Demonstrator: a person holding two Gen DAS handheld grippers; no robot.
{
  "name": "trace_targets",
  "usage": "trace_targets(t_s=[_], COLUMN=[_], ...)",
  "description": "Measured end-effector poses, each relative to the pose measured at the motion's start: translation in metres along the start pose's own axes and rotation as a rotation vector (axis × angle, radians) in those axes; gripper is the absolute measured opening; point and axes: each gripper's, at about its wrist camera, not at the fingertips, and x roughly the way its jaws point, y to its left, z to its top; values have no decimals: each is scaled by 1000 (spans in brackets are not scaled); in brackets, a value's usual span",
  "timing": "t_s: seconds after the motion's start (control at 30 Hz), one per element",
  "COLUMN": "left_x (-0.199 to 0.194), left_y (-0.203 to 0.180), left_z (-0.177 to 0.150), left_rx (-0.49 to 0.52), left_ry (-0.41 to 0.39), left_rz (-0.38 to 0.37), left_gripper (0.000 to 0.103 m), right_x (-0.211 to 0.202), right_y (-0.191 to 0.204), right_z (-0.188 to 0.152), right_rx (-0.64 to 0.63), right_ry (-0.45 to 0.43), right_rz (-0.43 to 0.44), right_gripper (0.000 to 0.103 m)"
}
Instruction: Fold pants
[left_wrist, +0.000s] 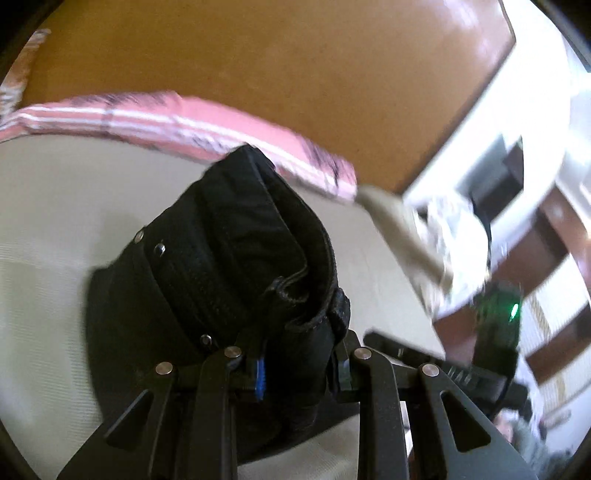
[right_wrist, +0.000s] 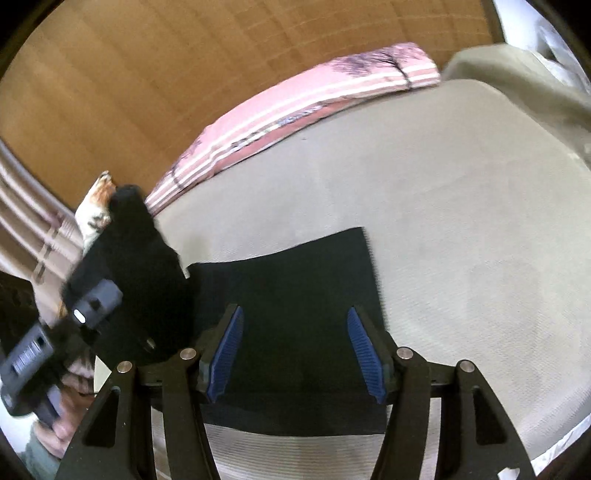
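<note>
- A pink striped pillow (right_wrist: 295, 107) lies along the bed's (right_wrist: 461, 240) far edge, clear of us.
- Our left gripper (left_wrist: 295, 373) clamps the black pants' (left_wrist: 236, 236) bunched waistband, lifted.
- Our right gripper (right_wrist: 295, 354) hangs part-open, empty, over the pants' flat part.

The pants (left_wrist: 229, 266) are plain black, lying on a pale beige bed sheet (right_wrist: 461, 229) with a fine woven texture. The pillow (right_wrist: 295, 110) is pink with white stripes and dark tree prints, the headboard (right_wrist: 184, 74) warm orange-brown, and the gripper pads (right_wrist: 364, 354) blue
</note>
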Motion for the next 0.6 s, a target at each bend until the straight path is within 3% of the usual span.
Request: trace_targets(t_s=[0.2, 0.33, 0.4, 0.43, 0.6], left_x=[55, 82, 78, 72, 35], left_y=[-27, -45, -53, -56, -61], left_z=[-36, -56, -60, -59, -58], left_rx=[97, 201, 237, 261, 306], left_ry=[134, 208, 218, 219, 208], left_rz=[51, 140, 154, 152, 55], left_gripper=[25, 28, 32, 39, 51], right_x=[3, 13, 23, 29, 61], right_y=[-27, -34, -37, -40, -47], right_z=[-2, -2, 0, 2, 5], right_rx=[37, 49, 66, 85, 136], right_ry=[28, 76, 114, 139, 237], right_rz=[6, 59, 133, 178, 349], right_gripper=[57, 57, 57, 57, 63])
